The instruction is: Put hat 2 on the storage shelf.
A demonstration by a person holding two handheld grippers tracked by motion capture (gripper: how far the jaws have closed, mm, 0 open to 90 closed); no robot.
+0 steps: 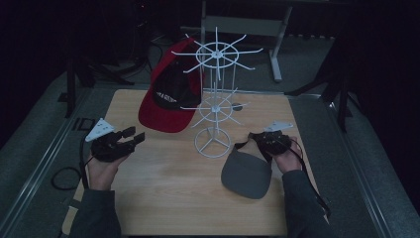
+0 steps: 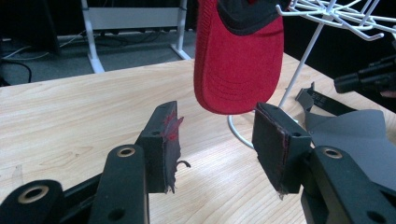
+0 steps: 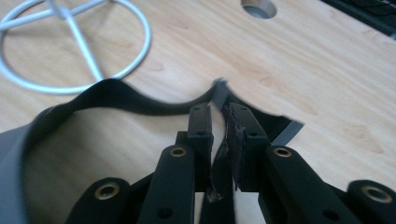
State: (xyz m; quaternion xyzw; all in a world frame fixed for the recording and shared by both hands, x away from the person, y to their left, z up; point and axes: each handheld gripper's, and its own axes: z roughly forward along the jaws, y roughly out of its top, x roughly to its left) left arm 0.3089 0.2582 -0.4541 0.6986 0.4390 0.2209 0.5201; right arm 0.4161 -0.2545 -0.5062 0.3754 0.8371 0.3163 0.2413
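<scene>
The right tool [image 3: 219, 122] was clamped on the thin strap of the soft, floppy grey visor [image 1: 246, 172] lying just below it, while the left tool [image 2: 215, 140] stood apart.

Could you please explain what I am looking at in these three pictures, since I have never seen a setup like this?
There is no robot here: a person sits at a wooden table and holds a hand-operated two-jaw gripper in each hand. The high view looks down from above the person. The other two pictures come from small cameras riding on the grippers, looking along their black jaws.

On the table stands a white wire rack with hooks. A red cap hangs on it, its brim down. A grey visor lies near the rack's ring base.

The left gripper is open and holds nothing; in its own view the jaws stand wide apart, facing the red cap. The right gripper is shut on the visor's strap, with the jaws pinched on the thin band.
</scene>
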